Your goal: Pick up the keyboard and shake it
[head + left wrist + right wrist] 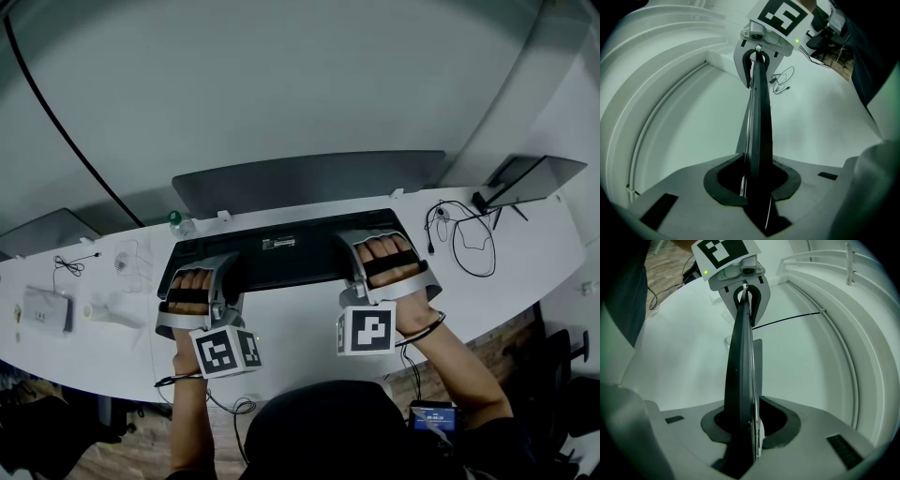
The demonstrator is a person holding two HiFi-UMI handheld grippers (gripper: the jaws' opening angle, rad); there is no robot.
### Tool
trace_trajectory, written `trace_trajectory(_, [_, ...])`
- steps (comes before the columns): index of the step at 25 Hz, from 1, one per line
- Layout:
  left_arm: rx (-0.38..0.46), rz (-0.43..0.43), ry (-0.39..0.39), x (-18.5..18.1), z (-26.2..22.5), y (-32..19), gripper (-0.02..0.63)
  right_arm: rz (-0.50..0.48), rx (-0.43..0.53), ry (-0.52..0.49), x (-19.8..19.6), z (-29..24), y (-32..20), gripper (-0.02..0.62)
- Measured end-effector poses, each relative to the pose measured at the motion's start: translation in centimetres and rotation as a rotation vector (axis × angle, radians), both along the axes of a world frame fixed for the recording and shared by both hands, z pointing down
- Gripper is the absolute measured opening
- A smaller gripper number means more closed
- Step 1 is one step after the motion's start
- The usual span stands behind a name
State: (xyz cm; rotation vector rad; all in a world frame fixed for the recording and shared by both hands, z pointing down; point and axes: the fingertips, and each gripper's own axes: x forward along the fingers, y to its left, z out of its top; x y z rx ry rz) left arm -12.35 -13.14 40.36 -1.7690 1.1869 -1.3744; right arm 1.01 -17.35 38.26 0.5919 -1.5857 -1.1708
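1. The left gripper (199, 272) is clamped almost closed on the left end of the keyboard (286, 258).
2. The right gripper (380, 248) pinches the right end, so each end is gripped, likely for an even shake.
3. The keyboard spans between them, underside facing the person, seemingly clear of the desk (300, 328).
4. Behind it stands the monitor (309, 183).

left gripper (208, 269), right gripper (373, 244): grey shells | black hand straps (187, 295) | white cubes (225, 352), black square markers | thin black wrist cables (413, 362) | dark top (502, 441)
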Motion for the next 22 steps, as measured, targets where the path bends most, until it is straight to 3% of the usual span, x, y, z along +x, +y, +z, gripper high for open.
trace_trajectory(10, [0.020,-0.005,0.015,0.03,0.50,0.10,0.095,-0.013,0.004,0.039,0.02,0.61,0.12,0.110])
trace_trajectory(22, [0.034,-0.019,0.011,-0.40,0.42,-0.30,0.095,-0.024,0.027,0.018,-0.06,0.53,0.15,0.118])
